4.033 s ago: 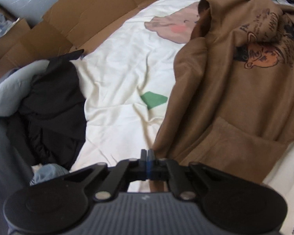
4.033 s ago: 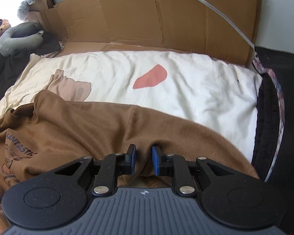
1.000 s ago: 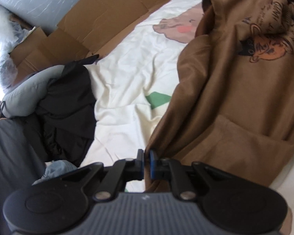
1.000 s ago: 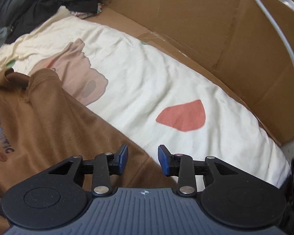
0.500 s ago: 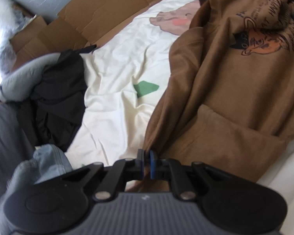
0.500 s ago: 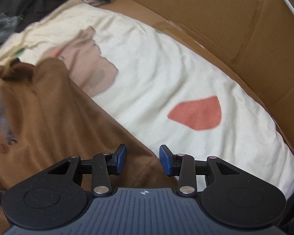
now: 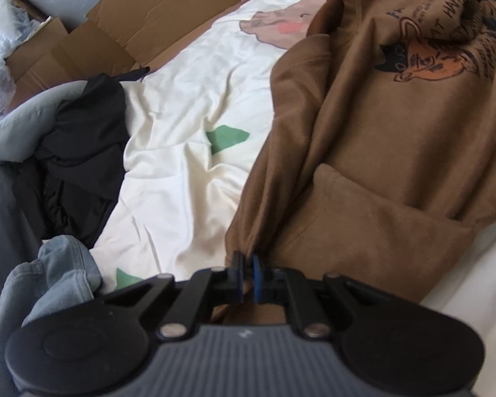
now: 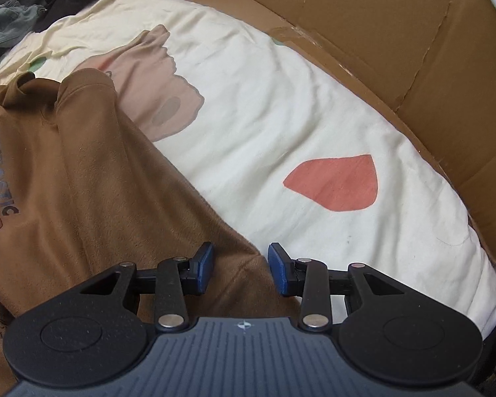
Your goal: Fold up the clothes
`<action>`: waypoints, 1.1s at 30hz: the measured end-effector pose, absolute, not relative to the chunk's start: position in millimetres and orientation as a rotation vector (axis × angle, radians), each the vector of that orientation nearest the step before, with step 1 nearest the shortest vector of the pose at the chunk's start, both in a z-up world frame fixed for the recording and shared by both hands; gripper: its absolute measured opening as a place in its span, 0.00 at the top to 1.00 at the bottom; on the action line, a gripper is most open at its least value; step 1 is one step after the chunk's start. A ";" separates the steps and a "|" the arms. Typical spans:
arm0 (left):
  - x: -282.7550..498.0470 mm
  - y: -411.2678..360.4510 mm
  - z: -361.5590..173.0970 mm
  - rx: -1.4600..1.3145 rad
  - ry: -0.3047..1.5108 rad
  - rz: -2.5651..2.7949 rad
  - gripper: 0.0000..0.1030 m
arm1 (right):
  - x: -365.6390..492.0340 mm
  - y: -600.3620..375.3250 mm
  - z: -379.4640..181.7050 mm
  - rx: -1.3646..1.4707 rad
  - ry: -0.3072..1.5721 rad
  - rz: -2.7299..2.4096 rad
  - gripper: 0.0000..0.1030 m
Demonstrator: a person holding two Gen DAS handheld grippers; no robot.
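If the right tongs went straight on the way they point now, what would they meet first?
Most likely the brown hoodie: the right tongs are open, with a raised ridge of its fabric just ahead, between the pads. Past that edge lies the cream duvet. Depth is hard to judge through the fisheye.

I see both units built alike. The left gripper (image 7: 246, 276) has a dark grey ribbed housing at the bottom centre of its frame, flanked by two round black matte discs, with black linkage arms running forward to blue-padded fingers (image 7: 256, 278). Silver pivot screws sit at the arm bases and smaller ones nearer the tips. The right gripper (image 8: 240, 269) shows the same layout, with blue pads (image 8: 278, 273) and a small white compass-like emblem on the ribbed housing, centre bottom of its frame.
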State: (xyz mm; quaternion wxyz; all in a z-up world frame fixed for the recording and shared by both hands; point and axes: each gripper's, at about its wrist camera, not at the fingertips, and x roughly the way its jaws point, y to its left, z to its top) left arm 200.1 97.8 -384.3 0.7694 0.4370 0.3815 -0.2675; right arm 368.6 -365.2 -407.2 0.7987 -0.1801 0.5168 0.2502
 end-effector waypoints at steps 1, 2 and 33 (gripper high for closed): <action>200.9 97.7 -384.4 0.946 0.829 -0.579 0.94 | 368.5 -364.7 -405.1 -0.391 1.112 0.542 0.58; 201.3 97.2 -384.7 0.946 0.830 -0.578 0.94 | 368.3 -364.1 -403.0 -0.395 1.115 0.548 0.58; 205.1 100.1 -384.3 0.920 0.837 -0.574 0.94 | 371.3 -346.2 -405.1 -0.533 1.156 0.535 0.96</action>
